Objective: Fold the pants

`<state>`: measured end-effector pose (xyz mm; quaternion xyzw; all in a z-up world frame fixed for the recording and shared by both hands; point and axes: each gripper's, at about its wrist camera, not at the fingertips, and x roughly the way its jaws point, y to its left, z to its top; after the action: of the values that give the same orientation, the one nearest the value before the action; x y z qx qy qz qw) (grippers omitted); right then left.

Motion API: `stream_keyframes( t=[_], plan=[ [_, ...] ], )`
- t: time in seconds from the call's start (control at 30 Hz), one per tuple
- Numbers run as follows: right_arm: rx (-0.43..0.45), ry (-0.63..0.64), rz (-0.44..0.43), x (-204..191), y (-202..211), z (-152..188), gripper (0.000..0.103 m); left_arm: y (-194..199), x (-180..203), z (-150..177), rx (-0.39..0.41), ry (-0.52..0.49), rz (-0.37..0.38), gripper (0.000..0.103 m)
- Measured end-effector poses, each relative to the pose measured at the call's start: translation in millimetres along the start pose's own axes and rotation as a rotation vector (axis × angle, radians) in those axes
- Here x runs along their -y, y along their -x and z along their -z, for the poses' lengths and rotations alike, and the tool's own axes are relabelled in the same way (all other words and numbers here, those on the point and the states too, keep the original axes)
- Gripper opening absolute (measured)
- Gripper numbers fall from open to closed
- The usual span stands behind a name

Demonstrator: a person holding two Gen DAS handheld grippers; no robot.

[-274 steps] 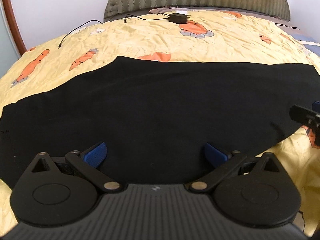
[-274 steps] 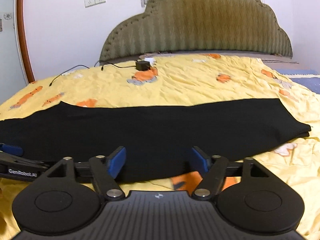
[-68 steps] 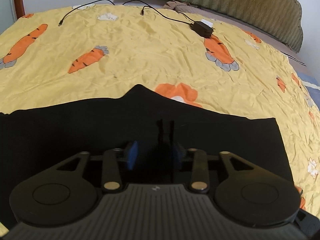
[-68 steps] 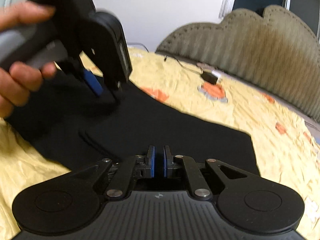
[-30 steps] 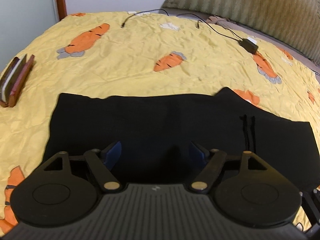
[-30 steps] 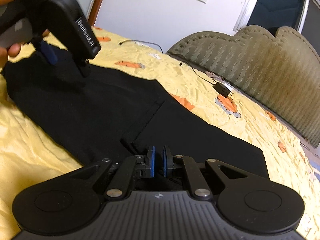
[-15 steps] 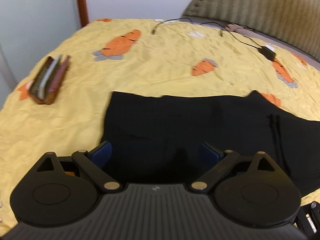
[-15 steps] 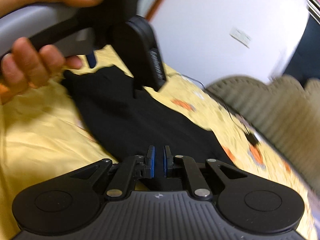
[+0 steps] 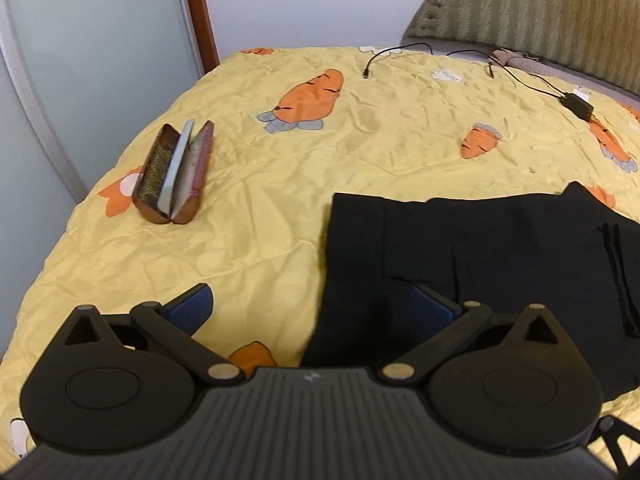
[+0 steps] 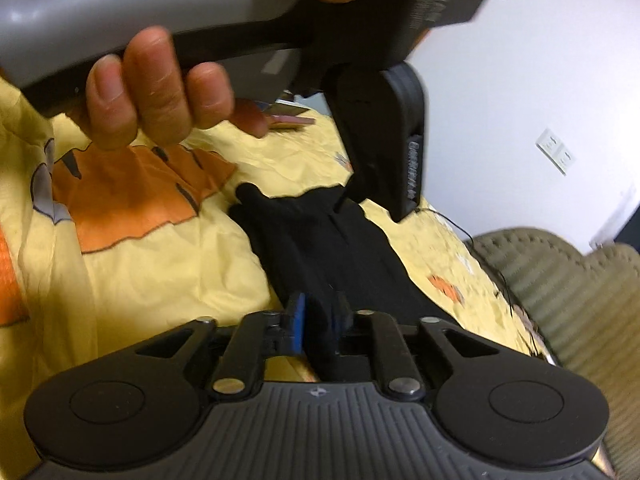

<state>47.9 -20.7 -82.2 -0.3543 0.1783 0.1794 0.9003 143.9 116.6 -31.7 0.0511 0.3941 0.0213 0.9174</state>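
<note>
Right tongs (image 10: 318, 322) are pinched on the pants (image 10: 336, 248); left tongs (image 9: 310, 308) gaping, empty. Probably mid-fold; that near edge just ahead wants grabbing next.

matt black cloth pants (image 9: 500, 248) — crinkly bedsheet (image 9: 380, 128)

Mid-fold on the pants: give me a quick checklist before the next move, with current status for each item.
1. Right gripper pinching the black pants: ok, fabric sits between the nearly closed pads.
2. Left gripper free: ok, open, holding nothing.
3. Left gripper straddles the pants' left edge: ok.
4. Pants flat: cannot tell, blurred near the right gripper.
5. Glasses case away from the fabric: ok.
6. Charger cable away from the fabric: ok.
</note>
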Motion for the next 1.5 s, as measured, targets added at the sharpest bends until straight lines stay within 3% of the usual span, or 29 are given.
stream_keyframes(
  t=[0.03, 0.1, 0.23, 0.4, 0.57, 0.77, 0.9, 1.03, 1.17, 1.33, 1.5],
  plan=[
    [0.007, 0.009, 0.002, -3.9, -1.2, -3.0, 0.043, 0.6, -1.7, 0.0, 0.006, -0.002, 0.001, 0.103],
    [0.023, 0.028, -0.001, -7.9, -4.0, -7.8, 0.063, 1.6, -4.7, -0.4, 0.013, -0.004, -0.004, 0.103],
    [0.048, 0.061, 0.003, -12.5, -9.9, -17.9, 0.063, 1.9, -11.9, -5.1, 0.02, 0.007, -0.013, 0.103],
    [0.007, 0.11, 0.031, -18.6, -27.8, -25.6, 0.063, 0.2, -23.7, -10.5, -0.001, 0.044, -0.001, 0.103],
    [-0.013, 0.166, 0.069, -30.1, -34.5, -23.1, 0.063, -2.9, -26.1, -10.2, -0.012, 0.016, -0.036, 0.103],
    [-0.001, 0.224, 0.107, -35.7, -40.9, -28.0, 0.061, -7.2, -29.7, -9.6, -0.039, 0.033, -0.022, 0.103],
    [0.011, 0.286, 0.096, -42.2, -43.1, -29.3, 0.045, -9.3, -36.7, -13.6, -0.059, 0.075, -0.022, 0.103],
    [-0.029, 0.321, 0.12, -40.6, -37.4, -24.0, 0.045, -5.0, -41.4, -14.3, -0.055, 0.069, -0.024, 0.103],
    [-0.087, 0.275, 0.107, -26.7, -37.5, -17.3, 0.045, -4.2, -41.8, -15.2, -0.053, 0.051, -0.038, 0.103],
    [-0.01, 0.323, 0.158, -37.3, -44.0, -16.9, 0.044, -7.7, -40.6, -16.3, -0.065, 0.063, -0.026, 0.103],
    [0.008, 0.336, 0.111, -38.4, -48.6, -19.5, 0.022, -14.1, -43.1, -14.4, -0.104, 0.095, 0.022, 0.103]
  ],
)
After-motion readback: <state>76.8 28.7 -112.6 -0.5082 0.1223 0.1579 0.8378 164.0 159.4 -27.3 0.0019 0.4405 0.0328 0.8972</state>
